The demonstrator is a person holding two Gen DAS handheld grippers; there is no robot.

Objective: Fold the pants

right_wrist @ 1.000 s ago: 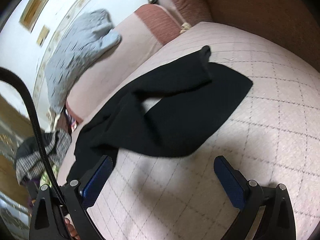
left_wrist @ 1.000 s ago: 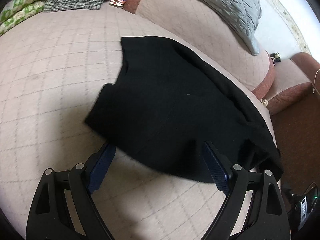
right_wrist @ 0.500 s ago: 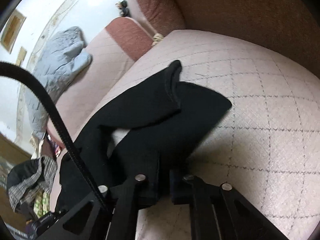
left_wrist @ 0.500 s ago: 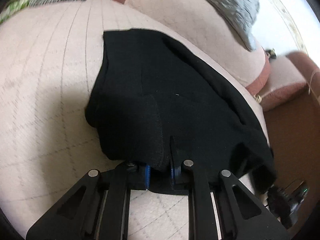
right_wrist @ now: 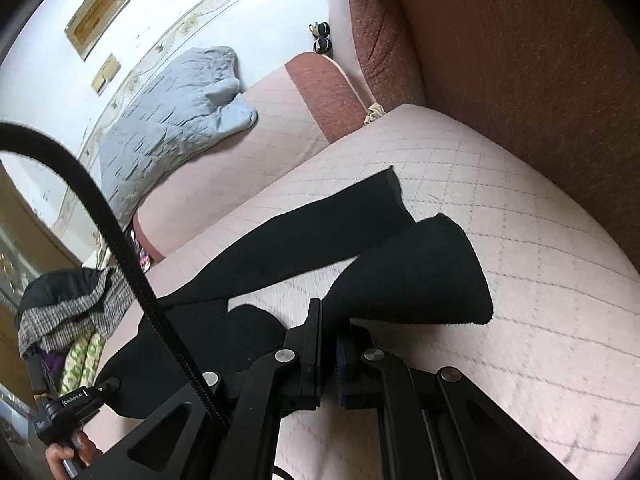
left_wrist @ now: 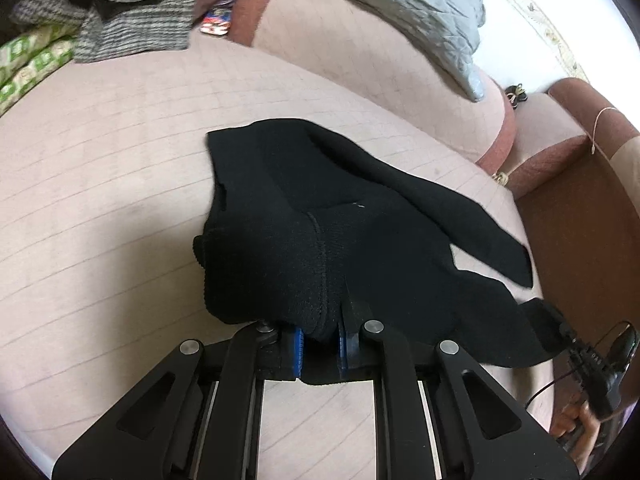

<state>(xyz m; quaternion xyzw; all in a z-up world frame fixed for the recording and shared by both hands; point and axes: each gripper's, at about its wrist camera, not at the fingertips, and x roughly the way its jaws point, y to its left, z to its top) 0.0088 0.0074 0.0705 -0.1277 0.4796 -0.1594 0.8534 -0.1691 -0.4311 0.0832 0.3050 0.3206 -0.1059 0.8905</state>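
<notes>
Black pants (left_wrist: 320,216) lie on a pink quilted sofa seat (left_wrist: 100,184). My left gripper (left_wrist: 322,338) is shut on the waistband end, which bunches up between the blue pads. My right gripper (right_wrist: 330,356) is shut on the near leg (right_wrist: 420,280) by its hem end and lifts it a little off the seat. The other leg (right_wrist: 320,224) lies flat, running toward the sofa back. The two legs are spread apart in a V. The right gripper also shows at the lower right of the left wrist view (left_wrist: 592,364).
A grey quilted cushion (left_wrist: 384,4) leans on the sofa back. A grey checked garment (left_wrist: 120,20) and green patterned cloth (left_wrist: 32,56) lie at the seat's far left. The brown sofa arm (right_wrist: 520,80) bounds the seat on the right.
Both grippers went from open over the pants to shut on the cloth. The waistband has been gathered and pulled toward the left gripper; the near leg has been lifted by the right.
</notes>
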